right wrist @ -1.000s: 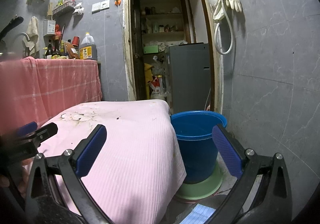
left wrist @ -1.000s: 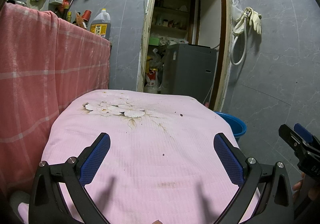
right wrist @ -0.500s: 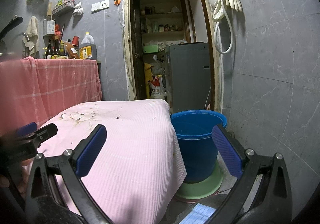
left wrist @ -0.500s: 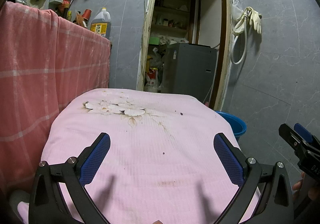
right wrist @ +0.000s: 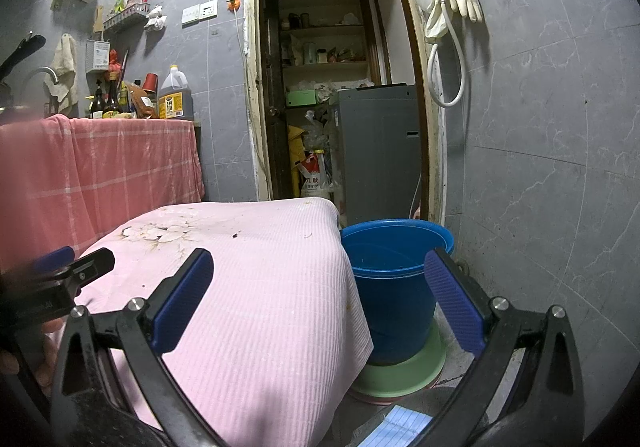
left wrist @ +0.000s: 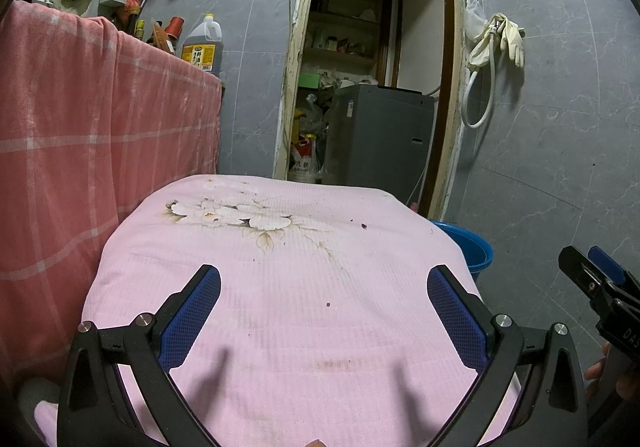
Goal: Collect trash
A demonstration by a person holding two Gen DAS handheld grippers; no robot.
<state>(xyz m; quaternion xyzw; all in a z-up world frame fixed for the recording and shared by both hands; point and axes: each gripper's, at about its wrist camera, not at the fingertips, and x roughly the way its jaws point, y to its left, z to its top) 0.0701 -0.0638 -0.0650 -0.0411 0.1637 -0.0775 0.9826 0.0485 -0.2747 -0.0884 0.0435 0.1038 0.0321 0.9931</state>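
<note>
My left gripper [left wrist: 324,283] hangs open over a table draped in a pink flowered cloth [left wrist: 280,287], nothing between its blue pads. Only small dark crumbs [left wrist: 364,225] lie on the cloth. My right gripper [right wrist: 318,267] is open too, held off the table's right corner, facing a blue bucket [right wrist: 394,287] on the floor. A sheet of lined paper [right wrist: 396,427] lies on the floor below it. In each wrist view the other gripper shows at the frame edge: the right gripper [left wrist: 600,283], the left gripper [right wrist: 68,271].
A counter under a red checked cloth [left wrist: 80,151] stands to the left, with bottles and an oil jug [left wrist: 202,45] on top. Ahead, an open doorway [left wrist: 372,67] shows a grey appliance [left wrist: 380,135] and shelves. The bucket rests on a green basin [right wrist: 400,375]. Grey tiled wall on the right.
</note>
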